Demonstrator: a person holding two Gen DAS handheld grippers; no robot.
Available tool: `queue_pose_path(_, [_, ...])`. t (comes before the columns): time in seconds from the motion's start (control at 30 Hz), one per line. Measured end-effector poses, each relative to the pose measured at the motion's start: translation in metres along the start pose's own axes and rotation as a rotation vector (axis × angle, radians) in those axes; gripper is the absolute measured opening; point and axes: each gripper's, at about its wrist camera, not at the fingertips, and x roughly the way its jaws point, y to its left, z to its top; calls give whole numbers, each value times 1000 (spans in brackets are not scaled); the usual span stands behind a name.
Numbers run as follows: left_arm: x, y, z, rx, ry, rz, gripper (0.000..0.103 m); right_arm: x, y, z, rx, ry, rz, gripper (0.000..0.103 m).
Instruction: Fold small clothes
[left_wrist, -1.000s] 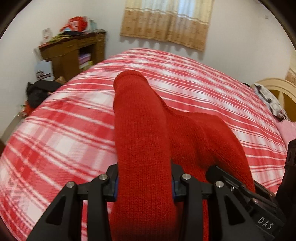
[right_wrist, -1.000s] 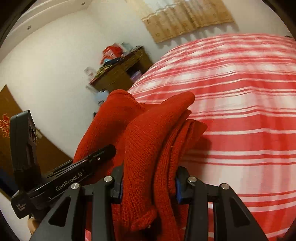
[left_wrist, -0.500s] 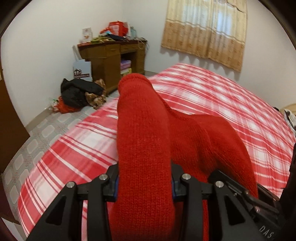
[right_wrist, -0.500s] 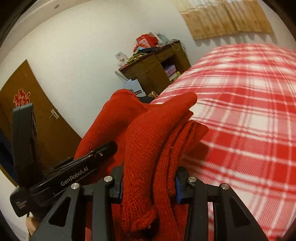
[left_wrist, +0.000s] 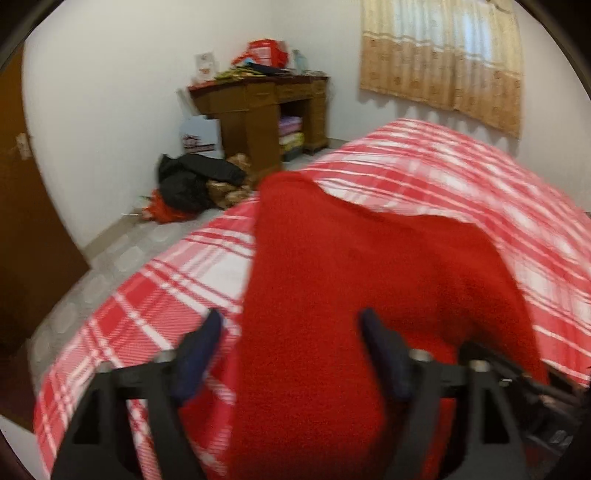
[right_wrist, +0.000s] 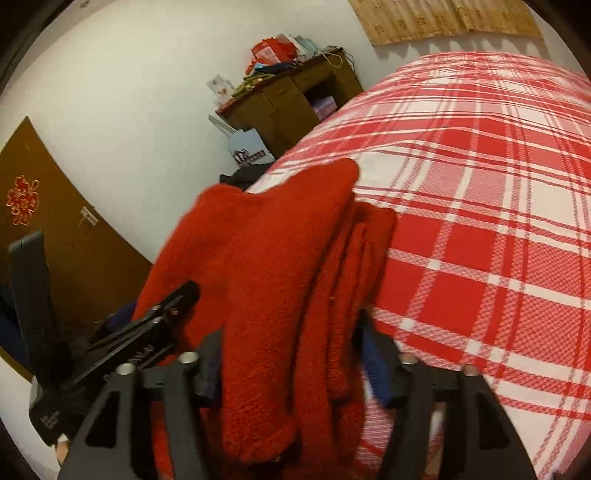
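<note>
A folded red knitted garment (left_wrist: 354, 280) lies on the red and white plaid bed (left_wrist: 461, 173) near its left edge. In the left wrist view my left gripper (left_wrist: 291, 354) stands open, its blue-padded fingers apart on either side of the garment's near end. In the right wrist view my right gripper (right_wrist: 291, 358) is also open, its fingers spread around the stacked red folds (right_wrist: 280, 266). The left gripper's body (right_wrist: 122, 350) shows at the lower left of the right wrist view, beside the garment.
A wooden desk (left_wrist: 266, 110) with clutter on top stands against the far wall. A pile of dark clothes (left_wrist: 195, 181) and a paper bag (left_wrist: 199, 136) lie on the tiled floor beside it. A brown door (right_wrist: 55, 229) is at left. Curtains (left_wrist: 443, 59) hang behind the bed.
Both grippers have opened and let go of the red garment, which now rests on the bed. Both have drawn back toward the bed's left edge.
</note>
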Motion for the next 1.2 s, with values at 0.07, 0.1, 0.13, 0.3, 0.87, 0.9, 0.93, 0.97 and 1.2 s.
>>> queue_pose_path(0.07, [-1, 5, 1, -26, 14, -17, 93, -9, -3, 0, -3, -5, 5, 65])
queue_pose_path(0.1, [-5, 7, 1, -30, 16, -19, 93, -18, -4, -1, -2, -15, 5, 65])
queue_pose_path(0.13, [-8, 8, 0, -24, 11, -10, 93, -29, -5, -2, -2, -34, 0, 65])
queue_pose_path(0.3, [-45, 12, -12, 18, -44, 56, 92, -82, 0, -12, -13, -157, -73, 65])
queue_pose_path(0.87, [-103, -10, -84, 20, 29, -9, 92, -132, 56, -94, -220, -151, -200, 67])
queue_pose_path(0.9, [-108, -10, -90, 25, 28, -8, 92, -134, 57, -97, -215, -148, -198, 67])
queue_pose_path(0.93, [-111, -12, -92, 27, 29, -5, 92, -136, 58, -99, -211, -146, -196, 67])
queue_pose_path(0.97, [-115, -13, -95, 31, 29, -2, 92, -139, 59, -102, -208, -145, -194, 67])
queue_pose_path(1.2, [-134, -13, -110, 21, 45, -7, 98, -160, 67, -122, -229, -139, -223, 67])
